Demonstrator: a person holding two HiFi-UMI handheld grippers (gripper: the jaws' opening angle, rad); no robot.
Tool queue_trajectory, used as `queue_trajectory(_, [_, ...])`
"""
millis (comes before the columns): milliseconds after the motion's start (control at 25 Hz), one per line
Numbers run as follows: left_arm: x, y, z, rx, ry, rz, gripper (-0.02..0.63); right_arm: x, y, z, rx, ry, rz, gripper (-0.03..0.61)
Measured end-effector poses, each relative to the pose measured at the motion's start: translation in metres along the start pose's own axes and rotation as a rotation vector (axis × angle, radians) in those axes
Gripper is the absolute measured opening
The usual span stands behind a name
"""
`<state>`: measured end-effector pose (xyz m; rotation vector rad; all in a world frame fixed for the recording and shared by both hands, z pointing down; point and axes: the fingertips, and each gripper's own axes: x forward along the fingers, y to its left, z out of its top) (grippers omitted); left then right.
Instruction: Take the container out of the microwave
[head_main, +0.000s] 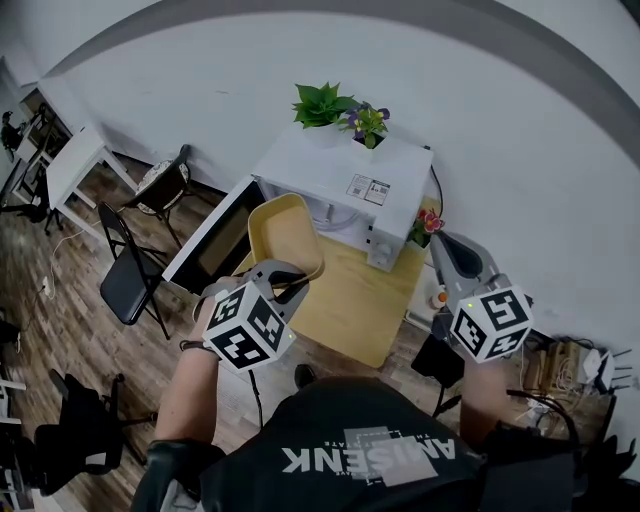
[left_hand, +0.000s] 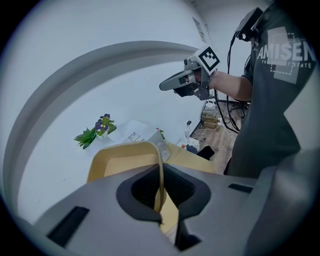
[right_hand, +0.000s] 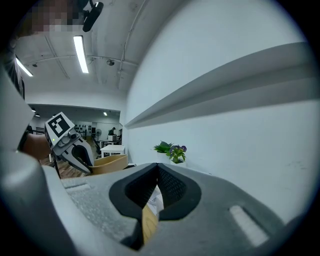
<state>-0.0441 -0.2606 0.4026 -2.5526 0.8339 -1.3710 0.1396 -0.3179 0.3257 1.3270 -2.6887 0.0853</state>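
A pale yellow container (head_main: 285, 232) hangs tilted in the air in front of the white microwave (head_main: 340, 185), whose door (head_main: 215, 235) stands open to the left. My left gripper (head_main: 285, 275) is shut on the container's near rim. In the left gripper view the rim (left_hand: 161, 175) runs straight between the pads. My right gripper (head_main: 455, 255) is raised to the right of the microwave, shut and holding nothing. The right gripper view looks past its closed jaws (right_hand: 152, 200) toward the container (right_hand: 107, 162) and the left gripper (right_hand: 82, 165).
The microwave stands on a small wooden table (head_main: 355, 300) against a white wall. Potted plants (head_main: 322, 103) sit on top of it, and a small flower (head_main: 428, 222) at its right. Black folding chairs (head_main: 130, 270) stand to the left; cables and boxes (head_main: 570, 365) lie on the right.
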Motion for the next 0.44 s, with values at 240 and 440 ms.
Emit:
queue_trajectory(240, [0.007,0.008,-0.005,0.01,0.011,-0.009,0.018,0.003,-0.004,0.0,-0.006,-0.004,-0.019,0.005])
queue_trajectory(440, [0.01,0.012,-0.008,0.004,0.013,-0.013,0.018,0.005,-0.008,0.003,-0.01,-0.011,-0.031,0.005])
